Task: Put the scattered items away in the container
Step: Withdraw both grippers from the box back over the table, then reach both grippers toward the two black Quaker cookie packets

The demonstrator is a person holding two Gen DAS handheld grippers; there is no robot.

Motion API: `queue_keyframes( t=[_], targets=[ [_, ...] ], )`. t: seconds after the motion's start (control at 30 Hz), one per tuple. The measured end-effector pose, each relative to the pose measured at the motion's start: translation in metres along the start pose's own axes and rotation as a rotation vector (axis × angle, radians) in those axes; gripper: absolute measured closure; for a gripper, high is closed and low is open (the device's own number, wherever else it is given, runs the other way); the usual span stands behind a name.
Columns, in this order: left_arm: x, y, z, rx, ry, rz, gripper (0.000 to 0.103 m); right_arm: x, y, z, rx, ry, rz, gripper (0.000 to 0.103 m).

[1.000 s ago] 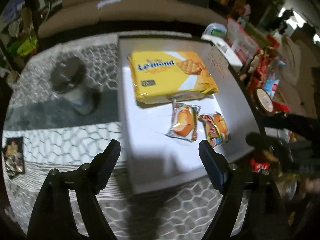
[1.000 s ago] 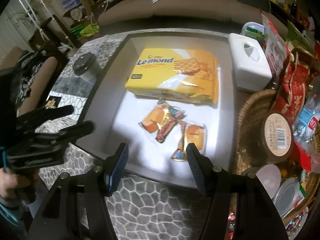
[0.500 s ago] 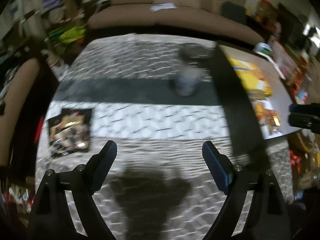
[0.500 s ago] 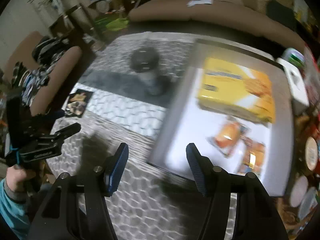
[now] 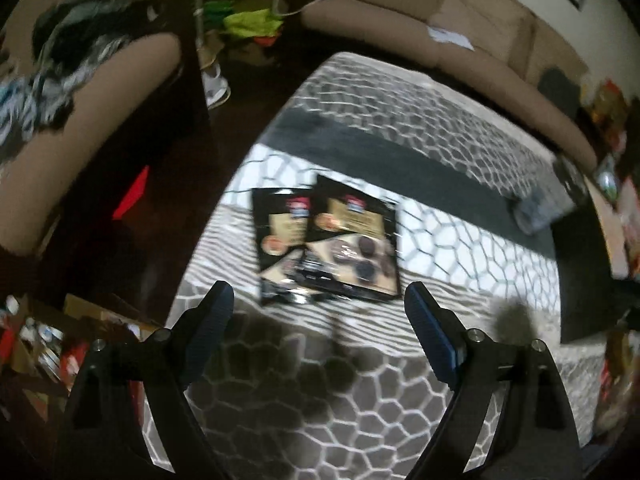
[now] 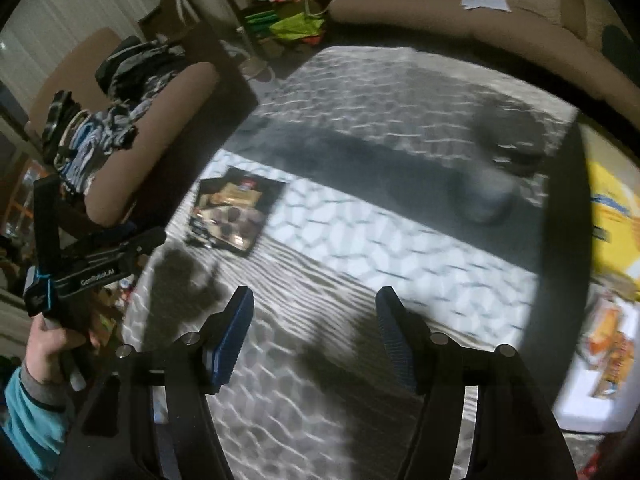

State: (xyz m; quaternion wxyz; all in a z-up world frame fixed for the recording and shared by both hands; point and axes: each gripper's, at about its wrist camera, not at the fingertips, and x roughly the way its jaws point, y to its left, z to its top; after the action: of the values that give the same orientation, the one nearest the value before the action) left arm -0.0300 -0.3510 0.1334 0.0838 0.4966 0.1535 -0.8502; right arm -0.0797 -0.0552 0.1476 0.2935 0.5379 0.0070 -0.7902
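Left wrist view: the left tongs (image 5: 318, 308) are spread wide and hold nothing, hovering just short of two dark packets (image 5: 326, 246) that overlap each other on a patterned grey and white rug (image 5: 460, 240). Right wrist view: the right tongs (image 6: 314, 322) are also wide open and empty, over bare rug, well apart from the packets (image 6: 234, 210) at the left. The left tongs (image 6: 120, 246) show there too, gripped in a hand (image 6: 50, 340). At the right edge sits a tray (image 6: 580, 408), seemingly the container, already holding a yellow box (image 6: 614, 224) and small orange snacks (image 6: 612, 352). Judging from this, most items are tidied away; the two packets remain on the rug, not yet grasped, and look like the left tongs' next pick. A blurred dark object (image 6: 496, 184) also stands on the rug; what it is cannot be told.
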Motion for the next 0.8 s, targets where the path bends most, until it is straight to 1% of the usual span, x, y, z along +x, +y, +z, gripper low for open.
queue_keyframes(
  t=[0.07, 0.1, 0.13, 0.17, 0.23, 0.3, 0.37, 0.43, 0.53, 0.6, 0.7, 0.77, 0.8],
  targets=[
    [0.006, 0.027, 0.003, -0.072, 0.007, -0.055, 0.017, 0.023, 0.01, 0.004, 0.026, 0.009, 0.063, 0.037],
    [0.011, 0.038, 0.005, -0.104, 0.012, -0.086, 0.017, 0.038, 0.012, 0.006, 0.059, 0.016, 0.115, 0.037],
    [0.015, 0.049, 0.005, -0.139, 0.019, -0.118, 0.017, 0.045, 0.012, 0.006, 0.078, 0.023, 0.147, 0.037],
    [0.021, 0.061, 0.005, -0.173, 0.025, -0.15, 0.017, 0.062, 0.012, 0.008, 0.126, 0.034, 0.206, 0.037],
    [0.031, 0.08, 0.004, -0.227, 0.032, -0.19, 0.017, 0.084, 0.013, 0.01, 0.19, 0.047, 0.264, 0.037],
    [0.039, 0.089, 0.003, -0.257, 0.036, -0.217, 0.017, 0.108, 0.01, 0.011, 0.256, 0.064, 0.309, 0.037],
    [0.048, 0.097, 0.002, -0.271, 0.042, -0.238, 0.017, 0.129, 0.007, 0.01, 0.306, 0.075, 0.332, 0.037],
    [0.056, 0.1, 0.004, -0.275, 0.05, -0.244, 0.017, 0.143, 0.006, 0.01, 0.328, 0.069, 0.339, 0.037],
    [0.068, 0.103, 0.006, -0.282, 0.059, -0.264, 0.017, 0.159, 0.007, 0.011, 0.345, 0.073, 0.35, 0.037],
    [0.076, 0.105, 0.008, -0.296, 0.067, -0.282, 0.017, 0.168, 0.008, 0.012, 0.367, 0.071, 0.372, 0.037],
    [0.088, 0.111, 0.009, -0.332, 0.075, -0.315, 0.017, 0.18, 0.007, 0.013, 0.408, 0.074, 0.407, 0.038],
    [0.096, 0.116, 0.01, -0.365, 0.083, -0.36, 0.017, 0.184, 0.007, 0.015, 0.421, 0.067, 0.436, 0.037],
    [0.1, 0.117, 0.01, -0.38, 0.083, -0.378, 0.014, 0.185, 0.007, 0.016, 0.423, 0.062, 0.442, 0.037]
  ],
)
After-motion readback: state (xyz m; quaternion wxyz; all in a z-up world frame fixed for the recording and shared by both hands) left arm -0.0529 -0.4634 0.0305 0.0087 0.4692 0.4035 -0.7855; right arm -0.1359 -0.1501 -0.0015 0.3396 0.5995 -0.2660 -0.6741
